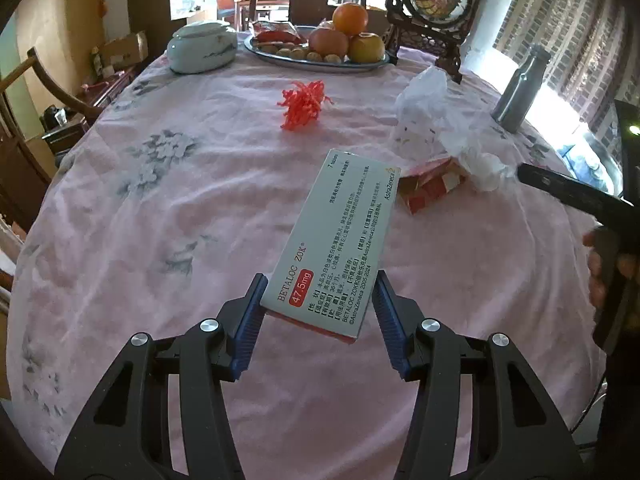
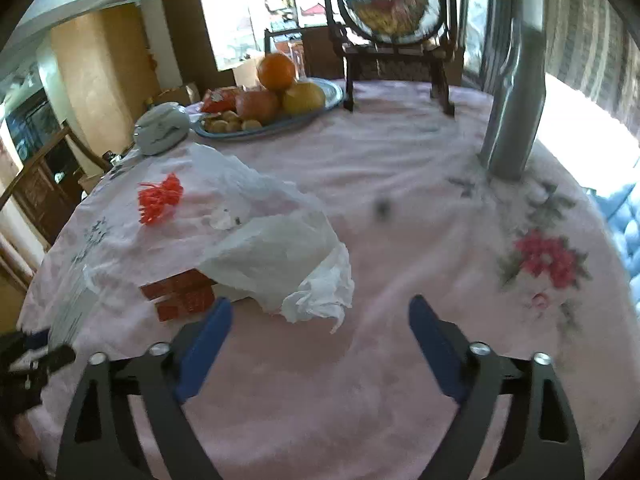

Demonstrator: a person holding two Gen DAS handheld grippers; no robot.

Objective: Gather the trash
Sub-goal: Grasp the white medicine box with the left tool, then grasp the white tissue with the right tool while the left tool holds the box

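Note:
My left gripper (image 1: 320, 296) is shut on the near end of a white Betaloc ZOK medicine box (image 1: 340, 236), held above the pink tablecloth. A red shredded bundle (image 1: 304, 104) lies further back. A crumpled white plastic bag (image 1: 432, 120) and tissue lie over a red and white carton (image 1: 432, 188) to the right. My right gripper (image 2: 320, 320) is open and empty, just in front of the tissue (image 2: 320, 292), the bag (image 2: 256, 216) and the red carton (image 2: 180, 296). The red bundle (image 2: 158, 198) shows at the left there.
A fruit plate (image 1: 320, 65) with oranges and nuts stands at the back, beside a lidded ceramic bowl (image 1: 202, 48). A framed ornament (image 1: 436, 0) stands at the back right. A metal bottle (image 1: 520, 88) (image 2: 514, 112) stands near the right table edge.

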